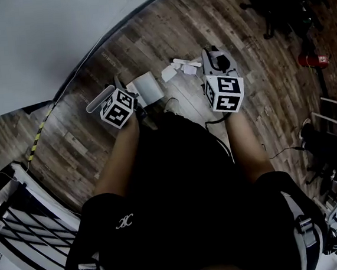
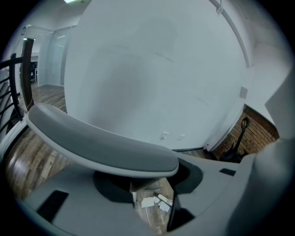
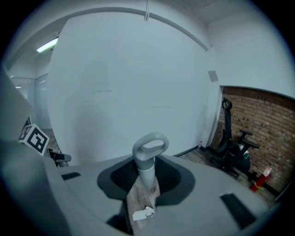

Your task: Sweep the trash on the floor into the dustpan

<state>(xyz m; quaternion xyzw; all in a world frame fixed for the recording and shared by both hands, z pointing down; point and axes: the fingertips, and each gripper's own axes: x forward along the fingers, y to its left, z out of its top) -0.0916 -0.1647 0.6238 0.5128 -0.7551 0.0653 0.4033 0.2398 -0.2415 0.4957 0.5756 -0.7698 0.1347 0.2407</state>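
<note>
1. Clamping a grey brush handle (image 3: pixel 148 159), the right gripper (image 3: pixel 140 203) has its jaws closed on the shaft. The handle's looped end stands up toward the camera.
2. Below that grip, the narrow slit between the jaws shows wood-plank floor (image 3: pixel 137 196) and a few white paper scraps (image 3: pixel 142 214).
3. The left gripper (image 2: pixel 152 203) has its jaws standing apart. The grey dustpan handle (image 2: pixel 101 147) slants in from the upper left across one jaw, and its lower part sits in the gap. A strip of floor shows between that part and the jaw at the view's right, so the pads are not pinching it.
4. In the head view the pale dustpan (image 1: pixel 149 86) sits on the floor just ahead of the left gripper's marker cube (image 1: pixel 118 108). Its handle pokes out to the left of that cube.
5. The trash, the same paper scraps, lies on the floor just beside the dustpan's right side. It is between the two grippers and close to the front of the right one.
6. A white wall (image 2: pixel 152 69) rises behind the dustpan and scraps.
</note>
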